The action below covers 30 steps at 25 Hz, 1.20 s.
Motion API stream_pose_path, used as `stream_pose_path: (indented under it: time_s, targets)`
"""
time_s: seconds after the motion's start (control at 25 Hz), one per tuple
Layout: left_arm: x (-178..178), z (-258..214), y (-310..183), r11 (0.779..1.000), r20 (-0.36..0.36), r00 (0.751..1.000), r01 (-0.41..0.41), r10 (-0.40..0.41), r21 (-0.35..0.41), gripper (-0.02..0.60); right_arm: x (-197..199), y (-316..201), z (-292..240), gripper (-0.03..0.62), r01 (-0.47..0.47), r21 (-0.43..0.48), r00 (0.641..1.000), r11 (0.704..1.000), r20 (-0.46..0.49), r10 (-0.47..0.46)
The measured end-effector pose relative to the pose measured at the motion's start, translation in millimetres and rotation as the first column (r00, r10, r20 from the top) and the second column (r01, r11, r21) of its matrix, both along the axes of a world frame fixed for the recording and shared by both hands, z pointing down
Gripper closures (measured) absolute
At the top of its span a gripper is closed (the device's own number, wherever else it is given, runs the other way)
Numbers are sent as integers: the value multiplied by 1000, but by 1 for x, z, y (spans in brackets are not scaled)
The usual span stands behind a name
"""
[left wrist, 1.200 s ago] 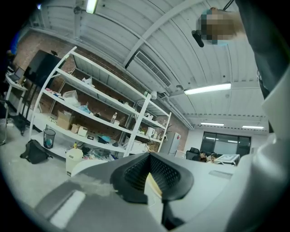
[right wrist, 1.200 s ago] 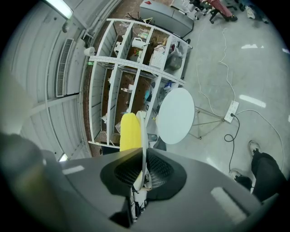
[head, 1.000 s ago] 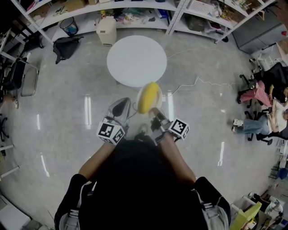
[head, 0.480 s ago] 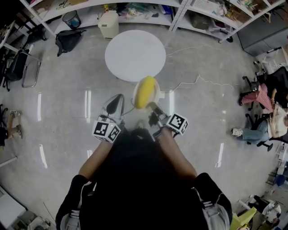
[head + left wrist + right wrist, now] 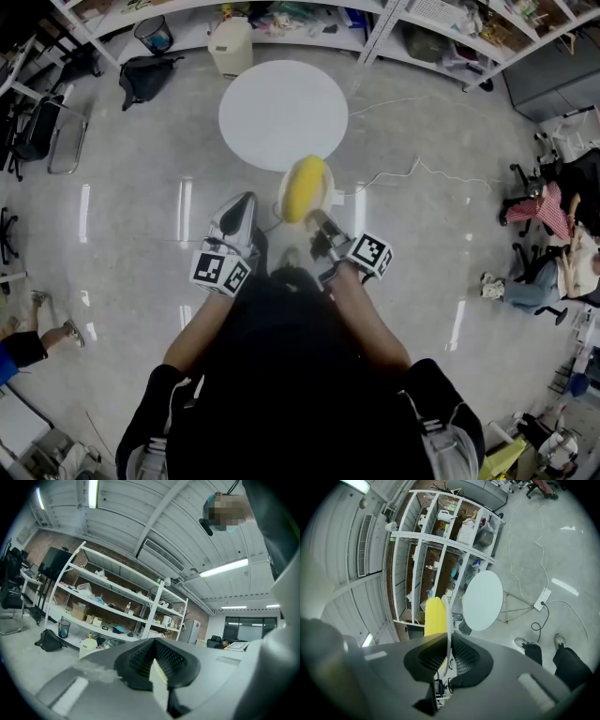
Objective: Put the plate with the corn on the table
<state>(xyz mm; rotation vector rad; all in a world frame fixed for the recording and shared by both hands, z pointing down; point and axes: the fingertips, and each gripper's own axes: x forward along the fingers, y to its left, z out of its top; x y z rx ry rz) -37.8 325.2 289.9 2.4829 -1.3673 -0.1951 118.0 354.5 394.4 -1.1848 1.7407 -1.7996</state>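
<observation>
To the left of the round white table (image 5: 283, 114), a black bag (image 5: 147, 77) lies on the grey floor (image 5: 141, 187). The labels on the goods in the white metal shelving (image 5: 375, 26) behind the table are too small to read. On the table's near side, left of its middle, the left gripper (image 5: 244, 208) points towards the table. Its cube (image 5: 222, 272) shows a black-and-white square marker, a pattern and not letters. Its jaws are drawn together, with only a pale sliver between the black pads (image 5: 140, 660); what that sliver is cannot be made out. Just off the table's near edge, in the air and not on the top, is the round white plate (image 5: 327, 196). In the head view it is mostly hidden under the yellow corn cob (image 5: 305, 186) lying on it. The right gripper (image 5: 316, 222), its cube marked likewise, clamps the plate's near rim between narrowly parted jaws; its own view shows the plate edge-on. Right of the table a white cable (image 5: 412, 172) trails across the floor, and seated people (image 5: 548, 211) are cut off at the frame's edge.
</observation>
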Motion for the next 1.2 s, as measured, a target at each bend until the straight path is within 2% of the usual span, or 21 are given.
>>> stream_pose_path:
  time_s: [0.44, 0.68, 0.8, 0.92, 1.08, 1.2]
  targets:
    - [0, 3, -50, 1000, -16, 999, -31, 31, 4, 578, -3, -46, -5, 560, -22, 36, 1000, 999, 4, 22]
    - [-8, 7, -84, 999, -20, 999, -48, 47, -13, 578, -11, -75, -2, 560, -38, 18, 999, 999, 3, 38]
    - [-15, 11, -101, 998, -22, 998, -55, 54, -21, 578, -18, -88, 4, 560, -52, -10, 999, 999, -10, 51]
    - [-22, 14, -118, 998, -25, 998, -60, 59, -24, 578, -28, -106, 5, 560, -50, 12, 999, 999, 6, 49]
    - [-33, 11, -145, 997, -28, 997, -68, 68, -25, 578, -36, -126, 7, 560, -67, -25, 998, 997, -20, 66]
    - [-42, 10, -165, 996, -35, 996, -79, 78, -28, 578, -46, -146, 5, 560, -73, -12, 997, 997, -14, 73]
